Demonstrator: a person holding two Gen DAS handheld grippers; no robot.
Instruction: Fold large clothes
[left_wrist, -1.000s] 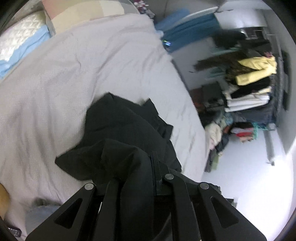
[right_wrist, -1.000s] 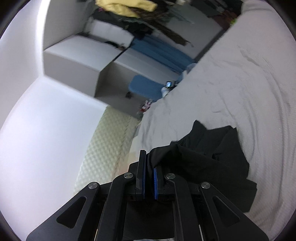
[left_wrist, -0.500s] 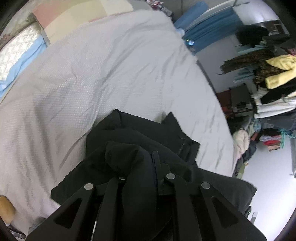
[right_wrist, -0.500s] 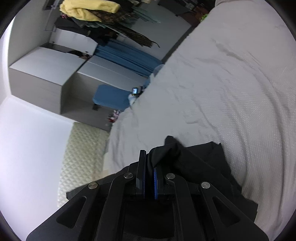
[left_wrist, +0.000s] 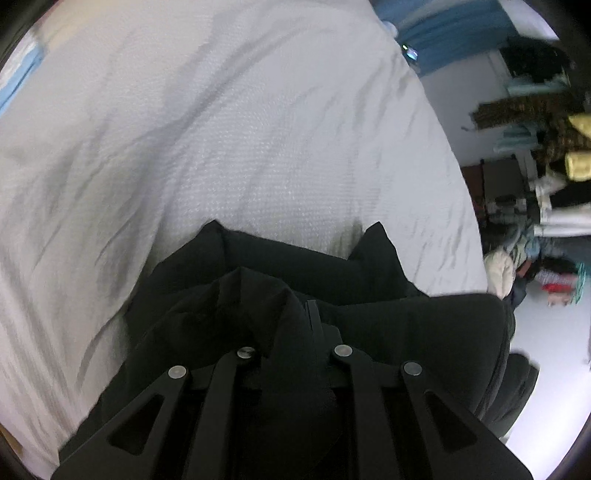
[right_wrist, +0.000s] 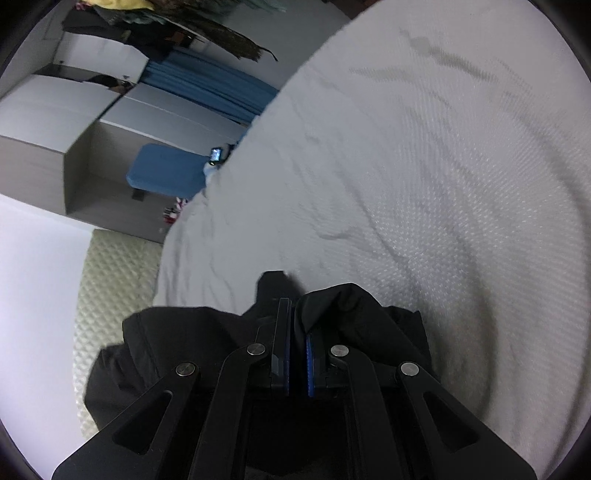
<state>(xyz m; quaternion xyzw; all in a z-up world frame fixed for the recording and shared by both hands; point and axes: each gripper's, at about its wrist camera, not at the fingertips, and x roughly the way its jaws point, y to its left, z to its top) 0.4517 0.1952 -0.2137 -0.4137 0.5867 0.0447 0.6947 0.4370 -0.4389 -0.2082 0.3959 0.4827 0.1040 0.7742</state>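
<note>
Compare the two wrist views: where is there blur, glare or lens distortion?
Left wrist view: clothes rack smeared by motion blur, floor washed out bottom right, bedspread bulging from fisheye. Right wrist view: sharper, white wall overexposed, black garment almost featureless in shadow.

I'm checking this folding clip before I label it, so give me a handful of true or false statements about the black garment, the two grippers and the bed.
1. The black garment lies on a white textured bedspread. True.
2. The right gripper is wide open and holds nothing. False: its blue pads are closed on black cloth.
3. Black fabric drapes over the left gripper. True.
4. The garment is neatly folded into a flat rectangle. False: it is bunched and rumpled.
5. The left wrist view shows clothes piled beside the bed. True.
</note>
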